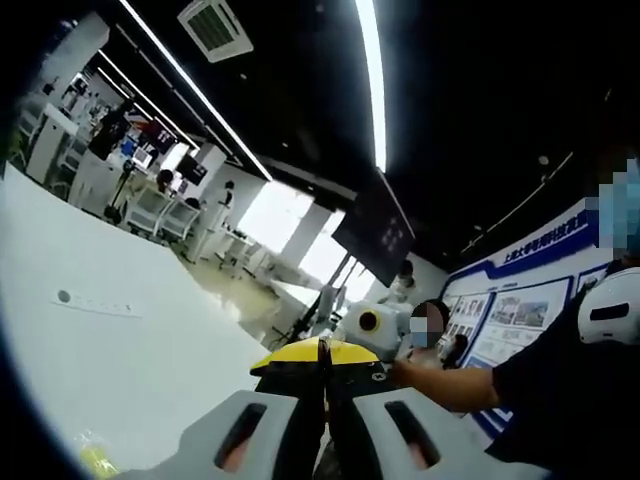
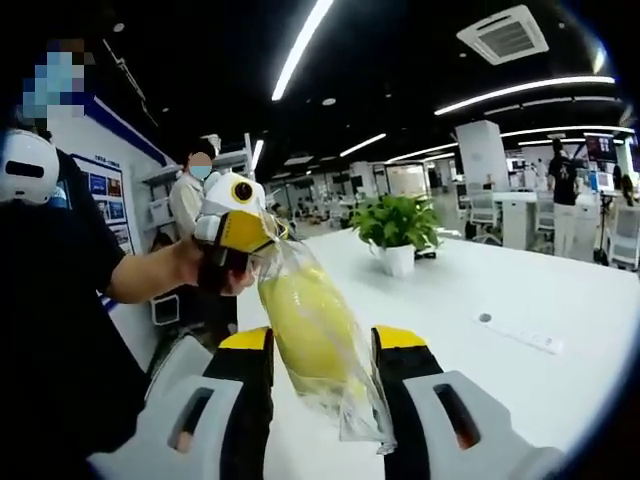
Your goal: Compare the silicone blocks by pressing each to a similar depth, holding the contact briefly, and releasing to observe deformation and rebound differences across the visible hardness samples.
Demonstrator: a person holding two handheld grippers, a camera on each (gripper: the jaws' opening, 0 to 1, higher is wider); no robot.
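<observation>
Two grippers hold one clear bag with a yellow block between them, above the white bench.

In the right gripper view, the right gripper's (image 2: 323, 350) yellow-tipped fingers (image 2: 402, 352) stand spread on either side of the plastic bag (image 2: 335, 385), which holds the yellow silicone block (image 2: 305, 328); whether the pads touch it I cannot tell. The left gripper (image 2: 243, 232), held in a person's hand (image 2: 222, 268), pinches the bag's top. In the left gripper view, the left gripper (image 1: 322, 352) has its fingers pressed together. A potted plant (image 2: 397, 233) stands farther back on the bench (image 2: 500, 290), and a person in a mask (image 2: 190, 190) stands beyond.
</observation>
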